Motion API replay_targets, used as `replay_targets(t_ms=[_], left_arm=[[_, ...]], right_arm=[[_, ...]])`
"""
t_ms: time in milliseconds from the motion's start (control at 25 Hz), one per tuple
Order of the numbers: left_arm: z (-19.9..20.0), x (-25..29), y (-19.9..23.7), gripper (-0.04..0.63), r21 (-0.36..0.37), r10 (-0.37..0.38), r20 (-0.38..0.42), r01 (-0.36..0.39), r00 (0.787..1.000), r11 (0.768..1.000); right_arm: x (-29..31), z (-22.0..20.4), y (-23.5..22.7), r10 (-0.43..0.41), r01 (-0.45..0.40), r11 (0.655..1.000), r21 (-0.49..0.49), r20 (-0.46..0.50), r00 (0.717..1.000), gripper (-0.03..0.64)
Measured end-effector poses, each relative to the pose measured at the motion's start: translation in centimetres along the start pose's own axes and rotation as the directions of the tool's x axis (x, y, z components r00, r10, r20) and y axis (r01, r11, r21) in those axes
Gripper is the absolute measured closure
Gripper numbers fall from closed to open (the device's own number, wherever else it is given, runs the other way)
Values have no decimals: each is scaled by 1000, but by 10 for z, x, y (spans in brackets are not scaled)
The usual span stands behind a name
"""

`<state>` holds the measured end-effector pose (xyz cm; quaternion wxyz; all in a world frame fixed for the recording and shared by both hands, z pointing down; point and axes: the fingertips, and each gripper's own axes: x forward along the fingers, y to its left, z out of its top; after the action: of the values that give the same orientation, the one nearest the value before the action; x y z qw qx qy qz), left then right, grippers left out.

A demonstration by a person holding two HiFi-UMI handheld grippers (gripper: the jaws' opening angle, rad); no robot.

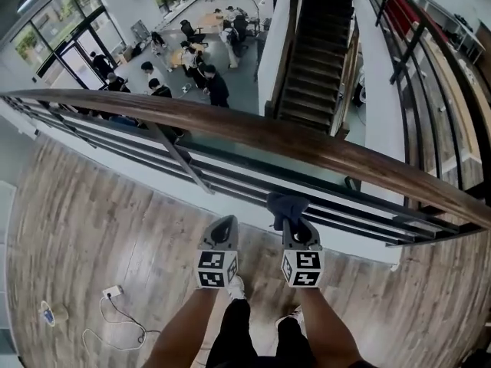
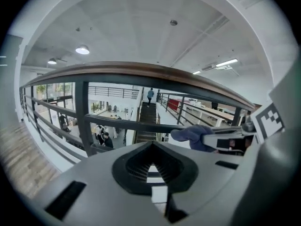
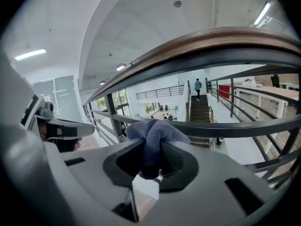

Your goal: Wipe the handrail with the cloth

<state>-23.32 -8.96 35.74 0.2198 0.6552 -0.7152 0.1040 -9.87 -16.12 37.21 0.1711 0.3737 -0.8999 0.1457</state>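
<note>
The brown wooden handrail (image 1: 253, 133) curves across the head view from left to right, above black railing bars. Both grippers point at it from below and stand apart from it. My right gripper (image 1: 294, 222) is shut on a bunched dark blue cloth (image 1: 286, 203), which sticks out past its jaws toward the bars. The right gripper view shows the cloth (image 3: 153, 135) pinched in the jaws, with the handrail (image 3: 211, 39) overhead. My left gripper (image 1: 225, 222) is shut with nothing in it, just left of the right one. In the left gripper view the cloth (image 2: 190, 135) hangs at the right under the handrail (image 2: 141, 72).
Black horizontal bars (image 1: 230, 176) and a slanted post (image 1: 180, 159) run below the rail. Beyond is a drop to a lower floor with people (image 1: 215, 83) and a dark staircase (image 1: 314, 52). A white power strip with its cable (image 1: 113, 291) lies on the wood floor at left.
</note>
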Motion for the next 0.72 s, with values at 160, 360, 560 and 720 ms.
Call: replay_targets(t_ms=[160, 360, 560, 720], left_arm=[[-12, -7, 96, 594, -41, 61, 2, -61, 998, 997], [-22, -11, 186, 594, -59, 113, 9, -113, 994, 992], [-34, 5, 252, 594, -83, 146, -2, -145, 989, 986], [-34, 26, 282, 594, -88, 149, 7, -148, 989, 985]], right_arm=[[75, -4, 81, 66, -67, 997, -41, -19, 998, 538], [153, -9, 157, 116, -118, 991, -70, -32, 993, 538], [226, -28, 212, 126, -132, 985, -107, -62, 990, 538], [276, -48, 232, 114, -125, 986, -108, -99, 989, 538]])
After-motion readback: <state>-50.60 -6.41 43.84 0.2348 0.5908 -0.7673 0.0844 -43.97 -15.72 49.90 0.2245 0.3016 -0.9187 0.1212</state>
